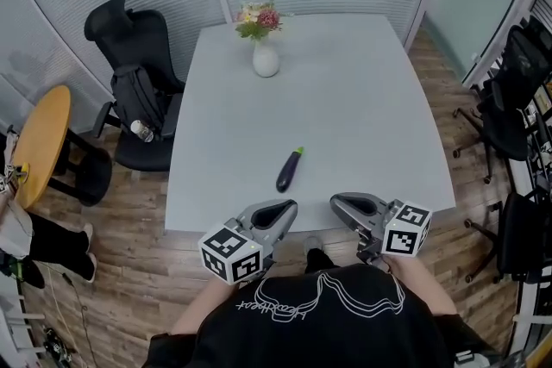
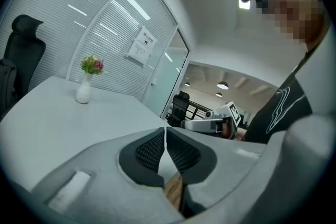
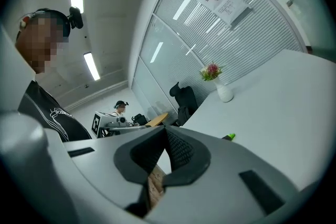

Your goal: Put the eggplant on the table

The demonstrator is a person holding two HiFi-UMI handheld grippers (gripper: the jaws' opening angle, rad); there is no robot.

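A dark purple eggplant with a green stem lies flat on the pale grey table, near its front edge. My left gripper hovers at that edge just below the eggplant, jaws shut with nothing between them. My right gripper is beside it to the right, also shut and empty. In the left gripper view the left gripper has its ribbed pads meeting, and the right gripper shows beyond. In the right gripper view only the eggplant's green stem peeks over the right gripper.
A white vase with flowers stands at the table's far end. A black office chair with a bag sits at the left side, a round wooden table farther left. More chairs line the right wall.
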